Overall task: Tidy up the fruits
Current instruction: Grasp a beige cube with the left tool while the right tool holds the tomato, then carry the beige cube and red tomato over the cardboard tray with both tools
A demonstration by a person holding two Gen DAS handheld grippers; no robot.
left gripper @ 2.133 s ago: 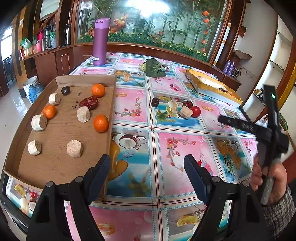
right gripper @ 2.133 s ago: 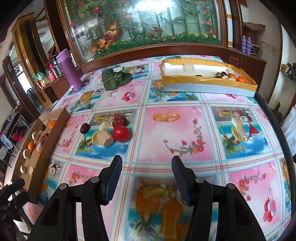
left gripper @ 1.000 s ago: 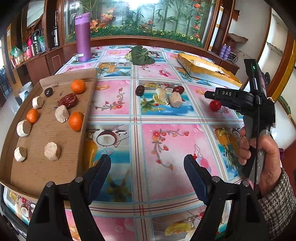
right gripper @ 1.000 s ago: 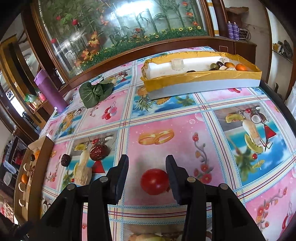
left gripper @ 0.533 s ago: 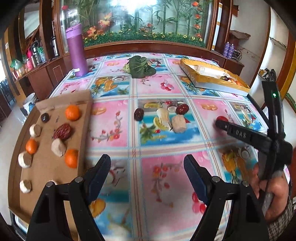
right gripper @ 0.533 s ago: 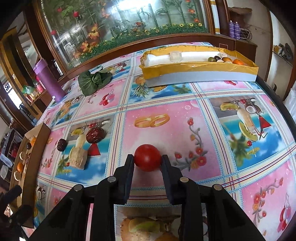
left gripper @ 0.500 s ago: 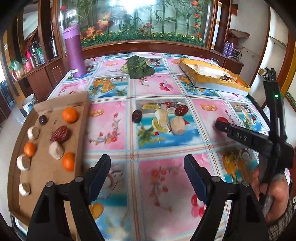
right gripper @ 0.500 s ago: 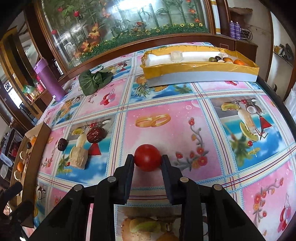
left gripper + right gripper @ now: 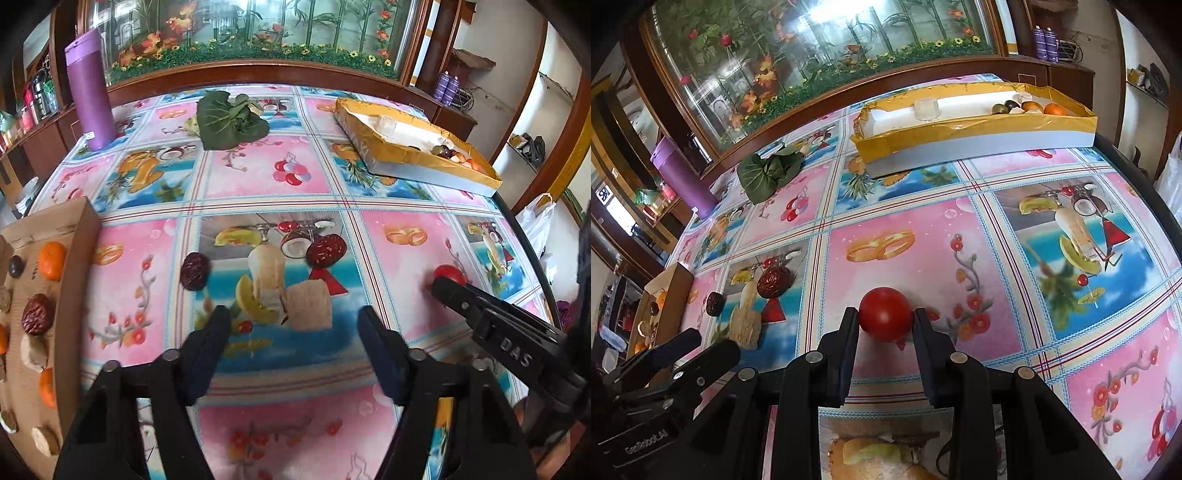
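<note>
Now the right gripper (image 9: 886,319) has its jaws clamped on the red tomato (image 9: 885,314) on the tabletop (image 9: 997,229), while the left gripper (image 9: 293,321) jaws are closing, empty, just short of the pale chunk (image 9: 308,303).

Home dining room, oilcloth table (image 9: 266,177) (wooden cabinets (image 9: 44,144))

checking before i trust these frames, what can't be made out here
- Red tomato, left wrist view: mostly hidden behind the right gripper, shut on it.
- Fruits in the yellow box, both views: too small, partly behind its wall.
- Cardboard tray, left wrist view: cut off by the left edge.
- Left gripper, jaws closing on nothing; contact with the beige chunk unclear.
</note>
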